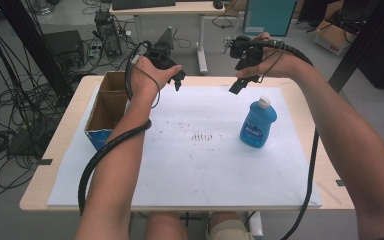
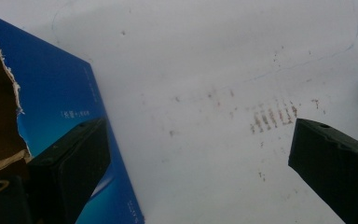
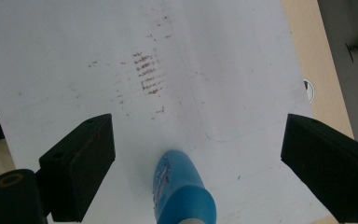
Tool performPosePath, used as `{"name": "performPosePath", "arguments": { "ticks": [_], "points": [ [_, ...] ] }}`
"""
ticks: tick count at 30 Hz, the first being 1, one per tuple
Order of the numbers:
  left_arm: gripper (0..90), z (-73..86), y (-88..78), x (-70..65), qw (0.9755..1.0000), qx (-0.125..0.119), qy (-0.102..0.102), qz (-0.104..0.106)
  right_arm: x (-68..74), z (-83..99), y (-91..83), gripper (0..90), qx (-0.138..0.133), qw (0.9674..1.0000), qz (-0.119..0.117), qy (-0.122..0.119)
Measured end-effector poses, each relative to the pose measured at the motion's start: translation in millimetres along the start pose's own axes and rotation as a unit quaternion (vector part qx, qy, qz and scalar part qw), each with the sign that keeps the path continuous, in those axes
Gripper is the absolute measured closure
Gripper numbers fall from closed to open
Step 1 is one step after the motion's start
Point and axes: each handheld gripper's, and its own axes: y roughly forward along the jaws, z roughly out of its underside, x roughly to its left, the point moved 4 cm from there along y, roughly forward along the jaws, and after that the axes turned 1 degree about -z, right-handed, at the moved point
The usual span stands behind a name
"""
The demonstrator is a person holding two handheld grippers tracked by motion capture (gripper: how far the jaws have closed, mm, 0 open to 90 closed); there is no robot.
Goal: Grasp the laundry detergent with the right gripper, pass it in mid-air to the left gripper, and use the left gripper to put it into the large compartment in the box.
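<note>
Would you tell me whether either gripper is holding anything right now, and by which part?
Nothing is held: the left gripper and right gripper are open above the table, the blue bottle standing free.

Counting it off: one blue bottle (image 1: 258,124) standing on the one white sheet (image 1: 190,165) that covers the one wooden table (image 1: 60,150), one open cardboard box (image 1: 106,107) at its left edge, and two black grippers, the left gripper (image 1: 177,79) and the right gripper (image 1: 239,82).
</note>
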Motion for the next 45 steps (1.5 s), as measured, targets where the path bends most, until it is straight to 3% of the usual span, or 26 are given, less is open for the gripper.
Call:
{"name": "performPosePath", "arguments": {
  "ticks": [6, 18, 27, 35, 45],
  "points": [
    [6.0, 2.3, 1.6, -1.4, 1.0000, 0.001, 0.003, -0.004, 2.7, -3.2, 1.7, 9.8, 0.001, 1.0000, 0.000, -0.009],
    [6.0, 5.2, -2.5, -1.2, 0.9999, -0.001, 0.003, -0.012, 5.5, 4.7, -4.8, 9.5, -0.007, 1.0000, 0.004, 0.001],
    [6.0, 6.9, -3.9, -3.4, 0.9998, -0.001, 0.007, -0.017, 4.9, 31.0, -18.9, 9.5, -0.020, 0.9998, 0.009, 0.002],
    [6.0, 9.0, -6.1, -5.8, 0.9999, -0.006, 0.003, -0.016, 8.6, 54.5, -27.2, 9.5, -0.017, 0.9996, 0.012, 0.017],
    [5.9, 12.3, -7.0, -4.9, 0.9998, -0.005, 0.006, -0.020, 9.9, 96.7, -36.0, 8.7, -0.034, 0.9978, 0.021, 0.052]
  ]
}}
